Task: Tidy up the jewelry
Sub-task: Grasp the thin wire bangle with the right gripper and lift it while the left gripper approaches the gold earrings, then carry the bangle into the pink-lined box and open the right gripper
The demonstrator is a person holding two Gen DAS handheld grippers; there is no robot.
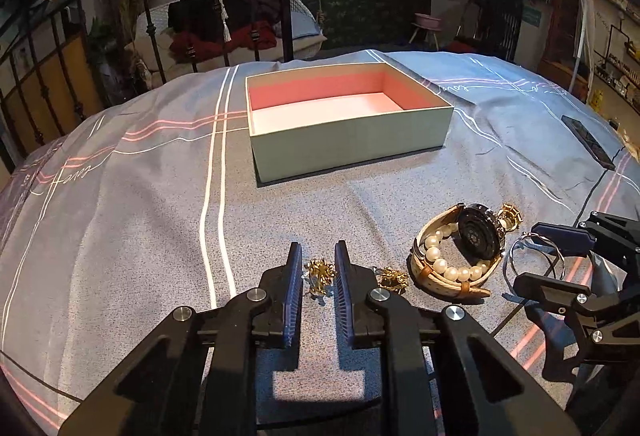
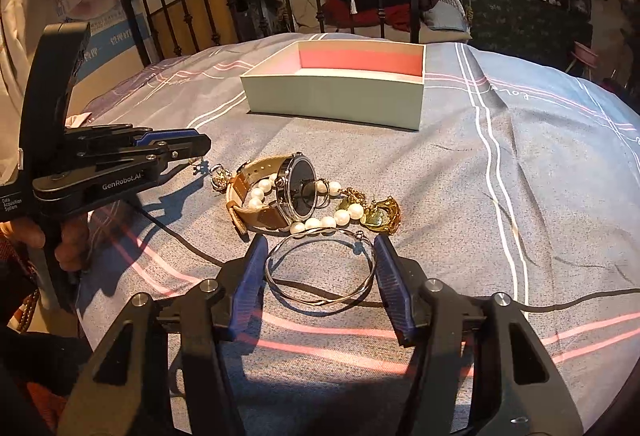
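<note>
On the grey striped bedspread (image 1: 140,195), the left gripper (image 1: 317,268) straddles a small gold earring (image 1: 319,274), fingers narrowly apart; the right gripper (image 2: 320,260), fingers wide apart, brackets a thin silver bangle (image 2: 320,268) lying beside the pearl bracelet (image 2: 320,222).

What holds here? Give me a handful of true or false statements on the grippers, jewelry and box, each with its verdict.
1. The box is empty. True.
2. The right gripper is clamped shut on the watch. False: it is open, its fingers either side of the silver bangle.
3. A gold earring lies between the left gripper fingers. True.
4. The pearl bracelet sits inside the box. False: it lies on the bedspread, looped with the watch.
</note>
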